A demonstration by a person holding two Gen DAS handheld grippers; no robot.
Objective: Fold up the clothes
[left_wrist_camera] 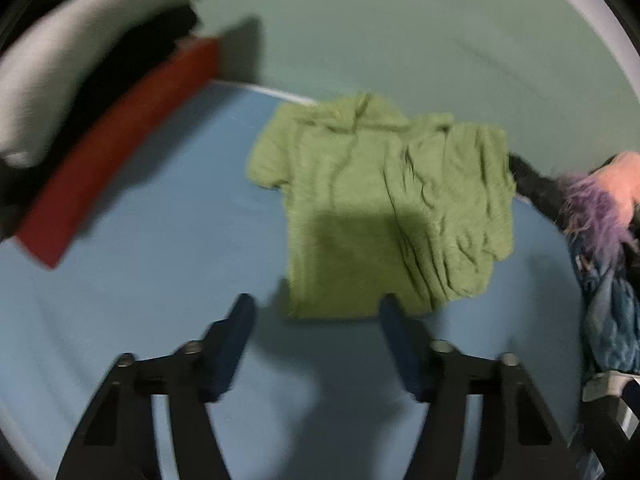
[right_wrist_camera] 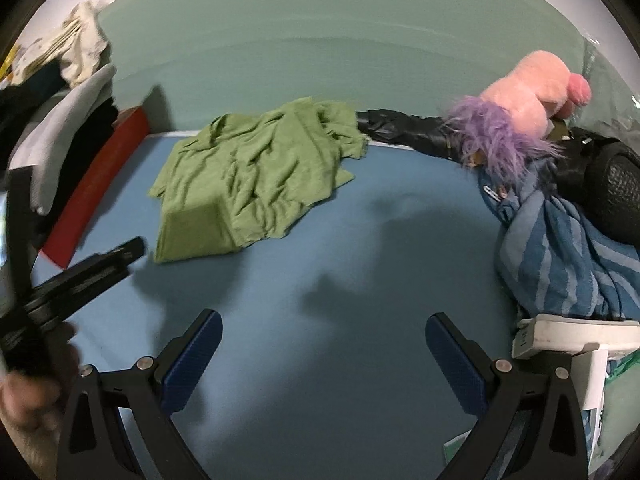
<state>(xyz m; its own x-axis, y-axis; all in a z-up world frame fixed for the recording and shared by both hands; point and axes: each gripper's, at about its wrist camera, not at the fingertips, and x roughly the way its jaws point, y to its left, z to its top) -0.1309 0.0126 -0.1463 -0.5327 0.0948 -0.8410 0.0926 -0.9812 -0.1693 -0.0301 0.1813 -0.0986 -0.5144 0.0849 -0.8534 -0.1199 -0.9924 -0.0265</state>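
both hand-held grippers, left (left_wrist_camera: 316, 308) and right (right_wrist_camera: 322, 326), hover spread wide, empty, near the crumpled green shirt (right_wrist_camera: 248, 172).

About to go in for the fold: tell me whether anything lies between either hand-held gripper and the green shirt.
Nothing visible does. The left hand-held gripper, open, hangs just short of the green shirt's near hem. The right hand-held gripper, open, has only bare blue sheet between it and the shirt. The plush toy and striped cloth lie off to the right.
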